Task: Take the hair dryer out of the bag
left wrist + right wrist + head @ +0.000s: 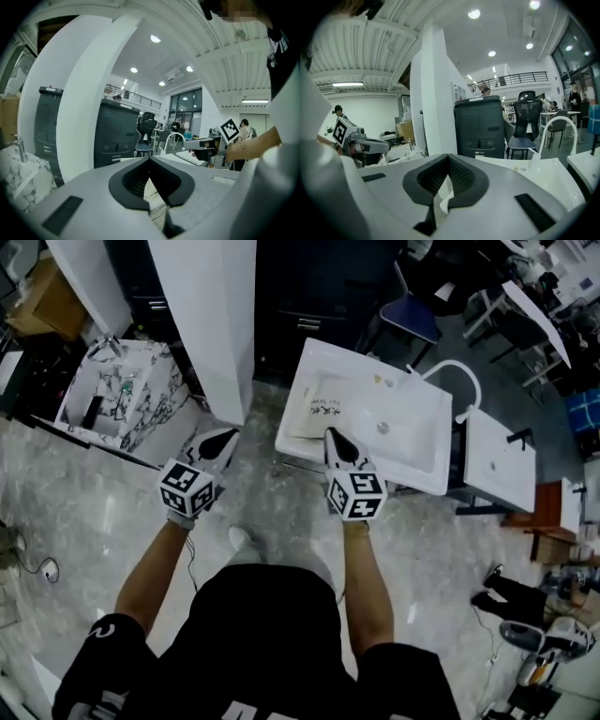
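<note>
Bag (317, 404) lying in sink (417, 442); left gripper (226, 435), right gripper (332, 434) closed, empty.

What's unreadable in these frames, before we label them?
Hair dryer: in no view; the cream cloth bag in the white rectangular sink may hide it.
Bag's dark print: head view, too small to read.
Bag's near edge: head view, right gripper covers it.
Sink's inside: right gripper view, that gripper's own body blocks it.

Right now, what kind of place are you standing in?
Probably a big open workshop or test hall, not a real bathroom. A white sink and a marble-patterned sink stand out on the floor, and an office chair sits nearby under high ceiling lights.
</note>
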A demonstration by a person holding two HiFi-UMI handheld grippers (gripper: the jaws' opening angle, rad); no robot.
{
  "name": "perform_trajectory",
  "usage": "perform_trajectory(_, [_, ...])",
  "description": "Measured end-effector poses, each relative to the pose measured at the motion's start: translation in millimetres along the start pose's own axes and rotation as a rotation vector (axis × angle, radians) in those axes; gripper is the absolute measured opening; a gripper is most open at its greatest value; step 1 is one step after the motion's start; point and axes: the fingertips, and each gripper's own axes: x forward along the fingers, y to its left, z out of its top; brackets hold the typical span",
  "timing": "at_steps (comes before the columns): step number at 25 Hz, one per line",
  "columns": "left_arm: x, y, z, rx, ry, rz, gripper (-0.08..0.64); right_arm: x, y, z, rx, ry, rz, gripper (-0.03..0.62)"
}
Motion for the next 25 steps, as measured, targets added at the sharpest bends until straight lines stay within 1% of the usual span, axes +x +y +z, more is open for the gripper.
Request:
perform_trajectory(5, [30.2, 29.1, -2.3, -0.003, 0.018, -0.073, -0.002, 15.6, -14.9, -4.7, 0.014, 0.015, -0.087, -0.005])
perform_trajectory(8, [60.3, 37.7, -4.5, -0.005, 0.037, -0.111, -0.002, 20.5, -40.1, -7.2, 0.033, 0.012, -0.145, -0.005])
perform_trajectory(10, [83.1, 39.6, -4.7, 0.003, 0.048, -0.148, -0.002, 23.3, -59.5, -10.8, 0.056, 0.005, -0.186, -0.005])
perform_trajectory(13, [121.0, 41.0, -2.9, 0.029, 0.069, -0.214, -0.002, 27.7, -90.4, -16.4, 0.092, -0.009, -0.247, -0.005])
perform_trajectory(18, [183.5, 41.0, 12.9, 0.073, 0.095, -0.319, -0.002, 37.7, -140.0, -14.8, 0.156, -0.03, -0.336, -0.005])
perform_trajectory(22, [225.5, 28.4, 17.0, 0.119, 0.121, -0.4, -0.002, 37.9, -173.2, -18.0, 0.183, -0.039, -0.39, -0.005])
perform_trajectory(25, [253.0, 14.7, 17.6, 0.139, 0.14, -0.452, -0.003, 33.7, -198.4, -19.6, 0.211, -0.053, -0.428, -0.005])
